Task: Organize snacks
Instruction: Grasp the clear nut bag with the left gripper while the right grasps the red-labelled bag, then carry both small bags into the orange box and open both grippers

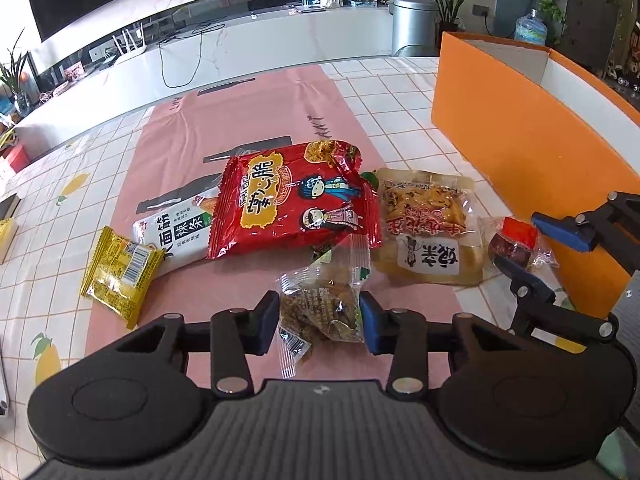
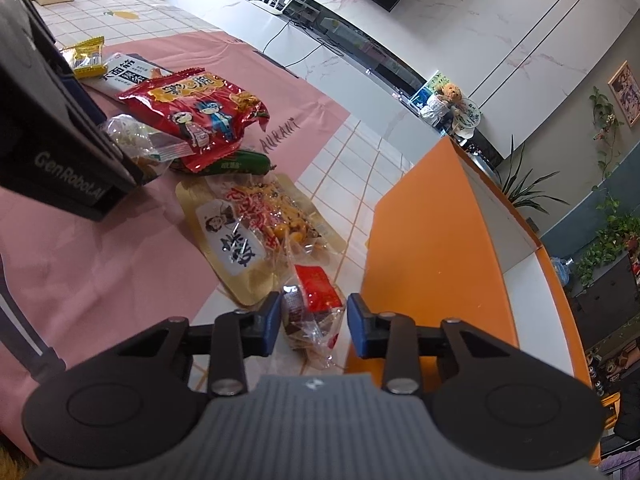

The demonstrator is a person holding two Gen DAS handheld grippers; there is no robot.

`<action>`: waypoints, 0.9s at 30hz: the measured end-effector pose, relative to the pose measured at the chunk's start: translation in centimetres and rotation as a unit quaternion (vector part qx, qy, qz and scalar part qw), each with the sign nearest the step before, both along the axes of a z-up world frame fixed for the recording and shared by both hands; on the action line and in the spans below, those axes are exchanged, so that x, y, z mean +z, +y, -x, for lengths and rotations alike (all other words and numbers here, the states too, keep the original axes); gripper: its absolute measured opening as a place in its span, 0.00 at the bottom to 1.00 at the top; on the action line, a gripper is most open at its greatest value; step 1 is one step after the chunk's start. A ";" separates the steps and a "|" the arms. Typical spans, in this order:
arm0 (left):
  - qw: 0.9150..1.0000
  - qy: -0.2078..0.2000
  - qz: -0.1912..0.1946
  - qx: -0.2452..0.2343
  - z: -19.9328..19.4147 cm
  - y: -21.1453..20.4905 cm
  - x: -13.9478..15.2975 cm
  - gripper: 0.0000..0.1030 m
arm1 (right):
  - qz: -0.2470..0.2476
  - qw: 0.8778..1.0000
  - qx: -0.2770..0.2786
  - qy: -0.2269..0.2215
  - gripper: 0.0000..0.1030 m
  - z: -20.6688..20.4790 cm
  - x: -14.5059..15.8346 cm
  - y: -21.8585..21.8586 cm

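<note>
While the left gripper [image 1: 319, 322] hovers low over the pink mat [image 1: 256, 120], its two blue-padded fingers stand on either side of a small clear-wrapped snack [image 1: 320, 308]; the pads sit right at the wrapper's edges, and whether they actually press it I cannot tell. Six packets show in the left wrist view: that clear one, a large red crisp bag [image 1: 292, 204] lying partly over a white spicy-strip packet [image 1: 176, 232], one yellow biscuit packet [image 1: 120, 276] touching the white packet's near end, one vacuum-sealed golden pouch [image 1: 428, 228] just right of the red bag, and one small red-and-brown sweet [image 1: 516, 244] beside the pouch. The right gripper [image 1: 532, 248] reaches in from the right, its fingers spread around that sweet. One orange box [image 1: 520, 128] stands on the checked tablecloth [image 1: 48, 240], close behind the sweet.

From the right wrist view, the right gripper [image 2: 313, 324] has both fingers apart with the red-and-brown sweet [image 2: 312, 308] lying between them on the tablecloth [image 2: 344, 172], a gap showing on the right side, so it is not clamped. The orange box [image 2: 432, 240] rises just to the right, nearly touching the sweet. Beyond lie the golden pouch [image 2: 256, 232], one green-wrapped sausage [image 2: 240, 162] tucked under the red crisp bag [image 2: 196, 116], the white packet [image 2: 124, 74] and the yellow packet [image 2: 86, 56]. The left gripper's black body [image 2: 52, 132] covers part of the clear-wrapped snack [image 2: 136, 140].
</note>
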State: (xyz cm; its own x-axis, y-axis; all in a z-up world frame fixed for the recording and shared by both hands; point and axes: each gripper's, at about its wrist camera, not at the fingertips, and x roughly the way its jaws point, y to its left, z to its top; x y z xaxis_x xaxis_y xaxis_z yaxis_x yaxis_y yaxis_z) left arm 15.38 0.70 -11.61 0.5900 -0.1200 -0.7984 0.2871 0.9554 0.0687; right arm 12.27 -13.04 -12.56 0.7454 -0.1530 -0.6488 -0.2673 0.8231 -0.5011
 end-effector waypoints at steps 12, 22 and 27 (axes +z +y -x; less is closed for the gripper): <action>0.999 -0.024 0.013 0.021 3.7 1.0 4.3 0.40 | -0.046 0.999 0.011 -0.024 0.25 3.3 4.3 -0.2; 0.996 -0.068 0.054 0.038 6.2 0.8 9.6 0.40 | -0.149 0.987 0.007 -0.051 0.20 6.4 10.5 -2.7; 0.994 -0.087 0.070 0.020 6.7 -1.0 11.8 0.40 | -0.198 0.978 0.011 -0.072 0.19 7.5 13.7 -4.8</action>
